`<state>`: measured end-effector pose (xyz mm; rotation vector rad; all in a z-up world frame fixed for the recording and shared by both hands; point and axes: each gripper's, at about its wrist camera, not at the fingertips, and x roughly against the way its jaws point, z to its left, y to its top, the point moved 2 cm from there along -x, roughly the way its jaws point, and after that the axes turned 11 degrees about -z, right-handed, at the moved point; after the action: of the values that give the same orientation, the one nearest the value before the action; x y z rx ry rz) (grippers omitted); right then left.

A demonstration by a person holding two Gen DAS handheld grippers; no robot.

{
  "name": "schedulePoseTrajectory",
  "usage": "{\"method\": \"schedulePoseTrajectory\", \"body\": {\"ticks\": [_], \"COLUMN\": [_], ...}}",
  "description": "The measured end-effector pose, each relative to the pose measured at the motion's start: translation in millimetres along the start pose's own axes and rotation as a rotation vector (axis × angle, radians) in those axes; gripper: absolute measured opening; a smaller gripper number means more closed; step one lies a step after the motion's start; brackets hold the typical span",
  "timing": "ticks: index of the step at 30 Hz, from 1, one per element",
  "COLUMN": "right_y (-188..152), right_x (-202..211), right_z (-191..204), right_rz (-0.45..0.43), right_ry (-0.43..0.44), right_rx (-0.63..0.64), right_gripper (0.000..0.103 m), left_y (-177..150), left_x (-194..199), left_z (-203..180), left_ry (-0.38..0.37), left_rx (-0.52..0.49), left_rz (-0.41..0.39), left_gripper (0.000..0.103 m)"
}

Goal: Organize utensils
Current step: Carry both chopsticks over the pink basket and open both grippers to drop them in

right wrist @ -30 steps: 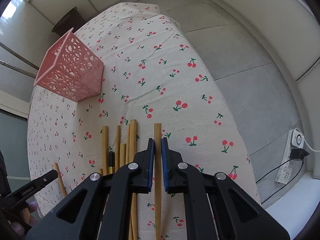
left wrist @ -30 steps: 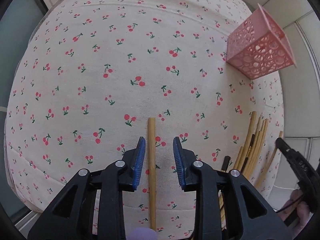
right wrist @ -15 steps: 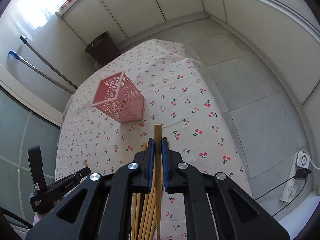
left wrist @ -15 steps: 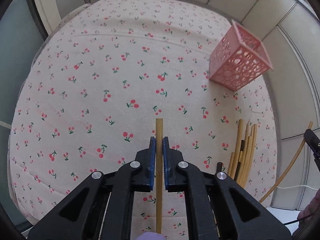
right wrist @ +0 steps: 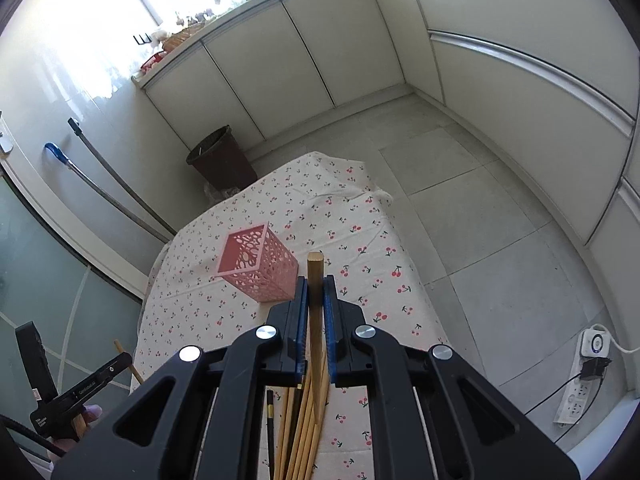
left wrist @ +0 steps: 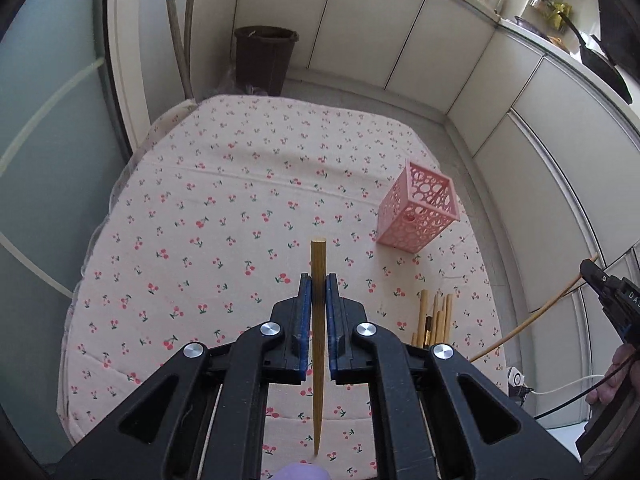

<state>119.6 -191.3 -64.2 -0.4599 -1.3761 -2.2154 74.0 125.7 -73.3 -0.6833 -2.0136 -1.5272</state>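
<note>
My left gripper (left wrist: 319,285) is shut on a wooden chopstick (left wrist: 318,264) and holds it high above the cherry-print tablecloth (left wrist: 224,216). My right gripper (right wrist: 315,285) is shut on another wooden chopstick (right wrist: 315,268), also lifted above the table. A pink perforated holder (left wrist: 416,214) stands on the cloth to the right in the left wrist view; in the right wrist view the holder (right wrist: 260,268) is just left of the gripper tips. Several loose chopsticks (left wrist: 436,320) lie on the cloth, also seen under the right gripper (right wrist: 302,420).
A dark bin (left wrist: 266,60) stands on the floor beyond the table. White cabinets (right wrist: 304,60) line the walls. Mop handles (right wrist: 112,184) lean at the left. A power strip (right wrist: 584,384) lies on the floor at the right.
The left gripper closed on the chopstick that lay between its jaws. Both grippers rose well above the table with their chopsticks; the table now looks smaller and farther.
</note>
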Motion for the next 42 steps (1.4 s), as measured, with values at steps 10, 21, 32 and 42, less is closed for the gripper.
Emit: {"method": "schedulePoseTrajectory", "body": {"ticks": [10,21,32,42], "right_y": [60.5,94.5,105.8,104.7], "right_x": [27.0,15.8,17.8,13.8], "right_z": [18.3,2.5,-27.8,-26.4], "right_rz": [-0.151,-0.233,-0.251,-0.24], "right_ry": [0.088,0.079,0.071,0.084], "right_rx": [-0.061,-0.125,-0.185,-0.198], "right_gripper": [0.008,0.008,0.008,0.008], "left_y": [68.7,144.5,145.6,134.1], "left_x": [47.2,35.3,-29.0,-34.7], "left_z": [-5.3,-70.8,-120.3,-121.8], "left_ry": [-0.009,-0.102,-0.049,-0.07], "left_rx": [0.067,0.074,-0.023,-0.027], "left_rz": [-0.212,-0.305,-0.264,-0.25], "left_gripper": [0.006,0.006,0.006,0.037]}}
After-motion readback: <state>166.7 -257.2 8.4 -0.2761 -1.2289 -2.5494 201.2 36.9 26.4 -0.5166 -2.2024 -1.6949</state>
